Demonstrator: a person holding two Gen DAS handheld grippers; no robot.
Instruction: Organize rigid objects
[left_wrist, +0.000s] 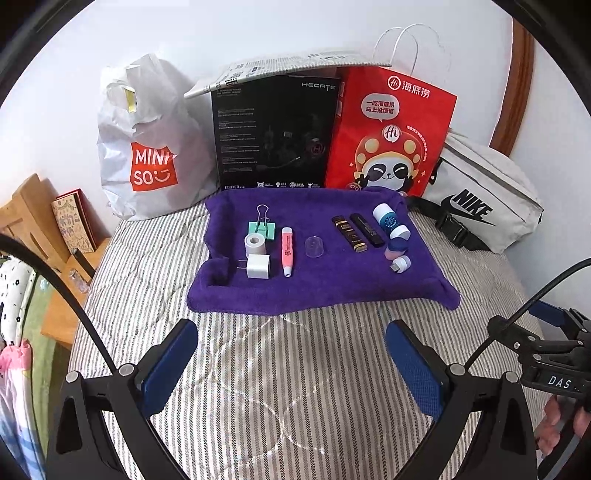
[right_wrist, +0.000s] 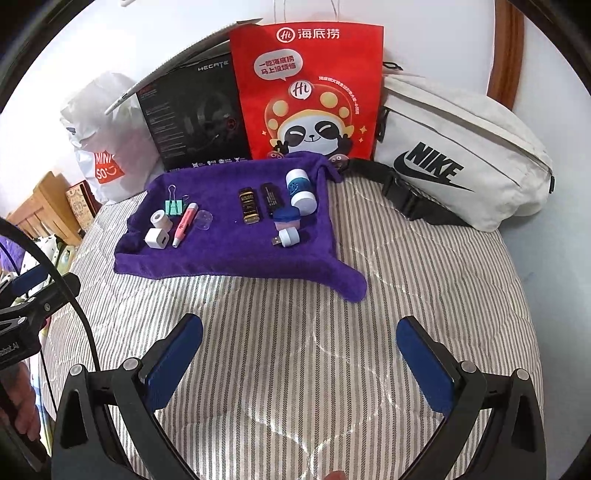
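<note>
A purple towel lies on the striped bed and carries small objects in two groups. On the left are a green binder clip, a tape roll, a white charger cube, a pink pen and a clear cap. On the right are two dark tubes, a blue-white bottle, a blue-pink jar and a small USB light. My left gripper and right gripper are both open and empty, well short of the towel.
Behind the towel stand a white Miniso bag, a black Hecate box and a red paper bag. A white Nike waist bag lies at the right. A wooden bedside stand is at the left.
</note>
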